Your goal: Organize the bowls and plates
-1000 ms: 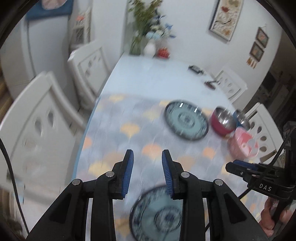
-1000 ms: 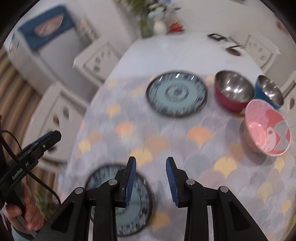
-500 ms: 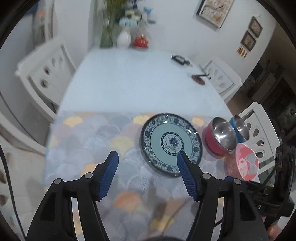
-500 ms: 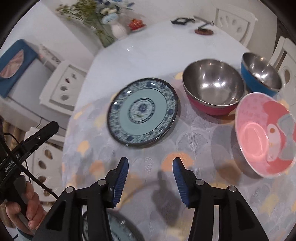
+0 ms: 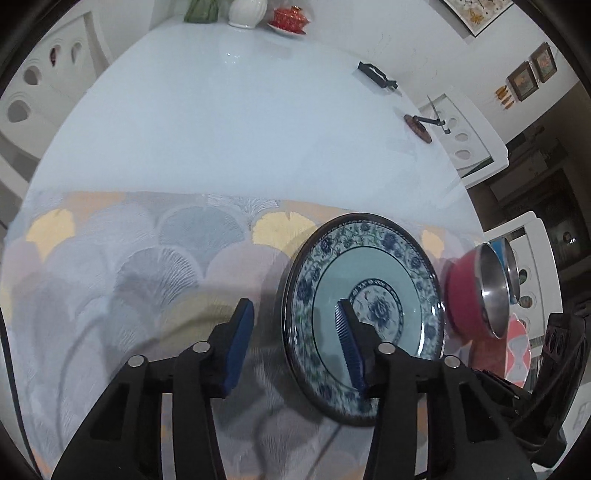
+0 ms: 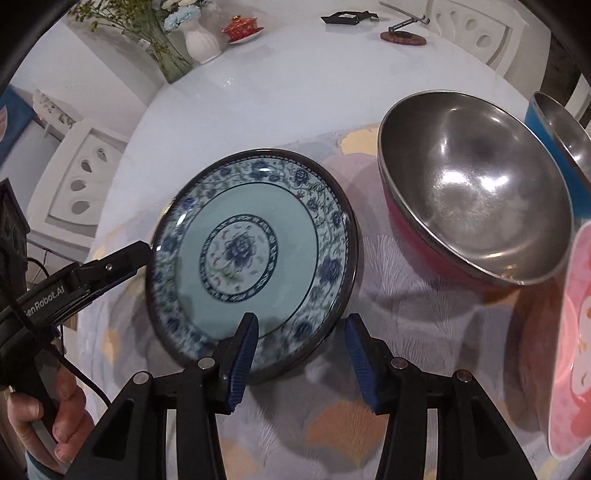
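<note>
Patterned tablecloth (image 6: pixel 388 424) under round blue-floral plate (image 6: pixel 251 254), dark-rimmed.

Both views look steeply down and forward along their own jaws, close above the desk (image 5: pixel 229 122). The left view sits at the left rim of the plate (image 5: pixel 364 295), the red bowl (image 5: pixel 467 295) at its right. The right view sits at the plate's (image 6: pixel 255 251) near rim, very near the red bowl (image 6: pixel 476 192). Both share plate, bowls and the far desk with the vase (image 6: pixel 201 38).

White walls (image 5: pixel 406 22), framed pictures (image 5: pixel 532 70), white cut-out chairs (image 6: pixel 81 177) around table (image 5: pixel 221 118)
</note>
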`<state>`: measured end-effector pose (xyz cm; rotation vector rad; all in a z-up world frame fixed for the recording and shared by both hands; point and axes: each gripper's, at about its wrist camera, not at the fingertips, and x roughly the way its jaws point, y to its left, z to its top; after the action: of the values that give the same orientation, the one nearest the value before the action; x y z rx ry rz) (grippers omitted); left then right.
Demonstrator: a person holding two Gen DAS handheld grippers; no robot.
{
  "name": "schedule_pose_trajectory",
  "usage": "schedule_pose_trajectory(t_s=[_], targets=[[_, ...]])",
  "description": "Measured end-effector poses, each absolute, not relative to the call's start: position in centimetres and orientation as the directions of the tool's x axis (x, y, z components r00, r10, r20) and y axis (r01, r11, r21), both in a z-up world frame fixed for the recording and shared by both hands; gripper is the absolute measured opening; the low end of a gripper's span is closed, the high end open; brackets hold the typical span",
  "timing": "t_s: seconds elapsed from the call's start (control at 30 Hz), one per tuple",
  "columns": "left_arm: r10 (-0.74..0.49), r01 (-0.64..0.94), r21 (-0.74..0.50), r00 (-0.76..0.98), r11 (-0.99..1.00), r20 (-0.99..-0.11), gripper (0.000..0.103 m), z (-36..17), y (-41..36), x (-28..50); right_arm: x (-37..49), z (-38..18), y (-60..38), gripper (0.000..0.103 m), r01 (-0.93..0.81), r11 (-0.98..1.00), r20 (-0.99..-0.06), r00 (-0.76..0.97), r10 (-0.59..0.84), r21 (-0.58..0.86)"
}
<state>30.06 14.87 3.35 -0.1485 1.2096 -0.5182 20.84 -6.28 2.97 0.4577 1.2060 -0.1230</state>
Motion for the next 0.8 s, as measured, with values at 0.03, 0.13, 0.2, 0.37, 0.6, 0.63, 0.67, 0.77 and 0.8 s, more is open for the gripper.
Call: schedule_pose_trajectory(t_s=[0.03, 0.13, 0.2, 0.37, 0.6, 0.63, 0.67, 0.77, 0.8], targets=[[-0.459, 0.304, -0.382, 0.248, 0.873, -0.853, 0.038, 3.1, 14.7, 30.3, 21.0, 2.7, -6.3, 0.048, 0.330, 0.904, -0.921, 0.361, 0.147, 0.274], [-0.472, 0.305, -0.397, 0.231, 0.866, -0.851, 0.031, 2.5, 14.5, 31.0, 20.9, 2.4, -6.6, 0.047, 0.327, 0.906, -0.918, 0.372, 0.140, 0.271], [-0.480, 0.305, -0.405, 0.231, 0.862, -0.847, 0.030, 2.2, 14.5, 31.2, 21.2, 2.5, -6.4, 0.045, 0.314, 0.914, -0.916, 0.380, 0.127, 0.257], [-0.507, 0.305, -0.432, 0.239, 0.849, -0.828, 0.030, 1.8, 14.6, 31.6, 21.7, 2.3, -6.3, 0.039, 0.314, 0.918, -0.912, 0.395, 0.106, 0.243], [-0.518, 0.306, -0.442, 0.245, 0.843, -0.820, 0.024, 1.7, 14.8, 31.7, 21.7, 2.3, -6.1, 0.037, 0.274, 0.936, -0.911, 0.401, 0.099, 0.223], [-0.516, 0.305, -0.440, 0.245, 0.845, -0.821, 0.024, 1.7, 14.8, 31.7, 21.7, 2.4, -6.0, 0.037, 0.268, 0.938, -0.911, 0.400, 0.097, 0.218], [-0.516, 0.303, -0.441, 0.246, 0.845, -0.820, 0.024, 1.7, 14.8, 31.7, 21.6, 2.4, -6.0, 0.036, 0.264, 0.940, -0.911, 0.402, 0.094, 0.214], [-0.505, 0.304, -0.428, 0.253, 0.851, -0.825, 0.024, 1.9, 15.0, 31.3, 21.3, 2.5, -5.7, 0.036, 0.241, 0.950, -0.911, 0.403, 0.087, 0.198], [-0.498, 0.308, -0.418, 0.257, 0.855, -0.828, 0.024, 2.0, 15.1, 31.0, 21.1, 2.7, -5.6, 0.036, 0.229, 0.953, -0.910, 0.404, 0.091, 0.197]])
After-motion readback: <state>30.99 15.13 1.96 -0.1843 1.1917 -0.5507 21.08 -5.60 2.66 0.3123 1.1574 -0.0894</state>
